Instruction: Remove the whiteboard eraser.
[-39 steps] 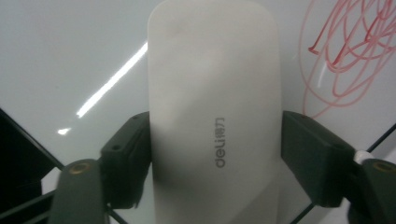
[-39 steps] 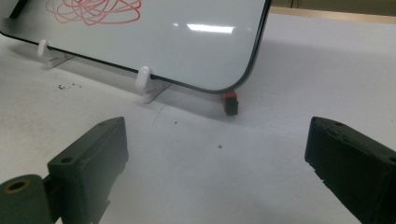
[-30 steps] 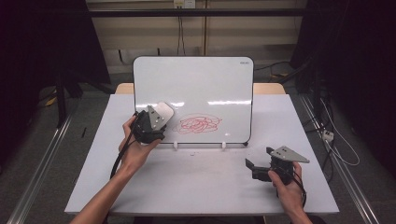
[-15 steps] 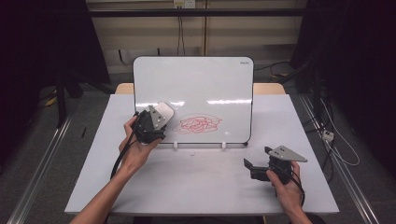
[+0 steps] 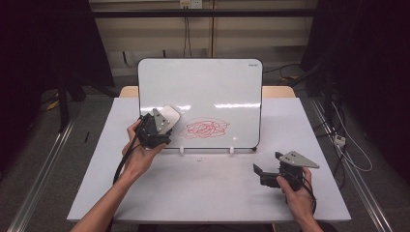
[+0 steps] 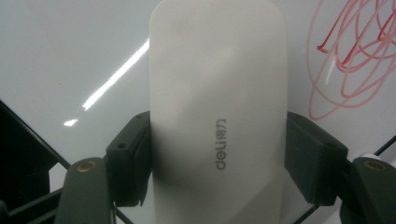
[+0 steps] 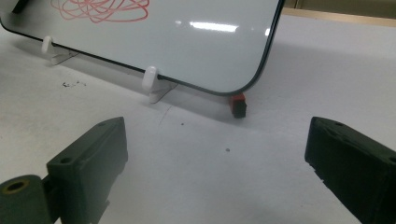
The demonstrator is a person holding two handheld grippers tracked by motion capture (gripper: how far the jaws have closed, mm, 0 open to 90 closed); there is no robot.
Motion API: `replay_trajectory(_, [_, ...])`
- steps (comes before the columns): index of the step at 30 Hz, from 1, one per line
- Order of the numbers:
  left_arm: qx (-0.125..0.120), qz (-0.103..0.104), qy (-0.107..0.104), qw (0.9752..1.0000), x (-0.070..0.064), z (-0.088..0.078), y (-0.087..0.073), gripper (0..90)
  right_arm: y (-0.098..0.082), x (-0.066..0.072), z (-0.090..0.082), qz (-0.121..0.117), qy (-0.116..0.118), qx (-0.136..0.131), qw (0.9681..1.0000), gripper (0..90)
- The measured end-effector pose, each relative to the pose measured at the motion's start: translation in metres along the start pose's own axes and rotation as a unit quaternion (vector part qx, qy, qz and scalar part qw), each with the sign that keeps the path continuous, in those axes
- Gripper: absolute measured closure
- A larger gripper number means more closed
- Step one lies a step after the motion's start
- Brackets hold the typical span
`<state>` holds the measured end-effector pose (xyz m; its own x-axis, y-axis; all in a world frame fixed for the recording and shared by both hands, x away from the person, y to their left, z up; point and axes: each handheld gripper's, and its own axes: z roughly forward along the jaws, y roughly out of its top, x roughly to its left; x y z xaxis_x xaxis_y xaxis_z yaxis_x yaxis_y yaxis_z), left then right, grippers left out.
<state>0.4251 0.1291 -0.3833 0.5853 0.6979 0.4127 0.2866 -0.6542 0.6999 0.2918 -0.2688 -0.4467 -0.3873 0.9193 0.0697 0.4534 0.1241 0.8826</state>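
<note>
1. At the left of the table, the left gripper pinches a white eraser by its two long sides, the black jaws clamped against it, and holds it up at the whiteboard, at the board's lower left.

2. The red scribble sits untouched just to the right of the eraser, low on the board; the left gripper view shows its loops close beside the eraser's edge. The step in hand looks to be the start of wiping.

3. The next move calls for pressing the eraser flat to the board and sweeping it rightward across the marks, lightly enough that the board stays on its white clip feet.

4. At the right, the right gripper rests low over the table, jaws spread and empty.
</note>
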Motion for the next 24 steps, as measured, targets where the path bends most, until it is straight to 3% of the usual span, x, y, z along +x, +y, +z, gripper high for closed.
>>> replay_trajectory(16, [-0.020,-0.046,-0.034,0.9982,0.008,-0.002,-0.006,31.3,0.001,0.001,0.002,0.003,0.002,-0.001,1.0000,6.1])
replay_trajectory(18, [-0.019,-0.044,-0.036,0.9982,0.009,-0.004,-0.007,31.3,0.001,0.001,0.002,0.003,0.002,0.000,1.0000,6.1])
replay_trajectory(24, [-0.052,-0.052,-0.044,0.9963,0.011,-0.022,-0.001,31.2,0.001,0.002,0.005,0.003,0.002,0.001,1.0000,6.1])
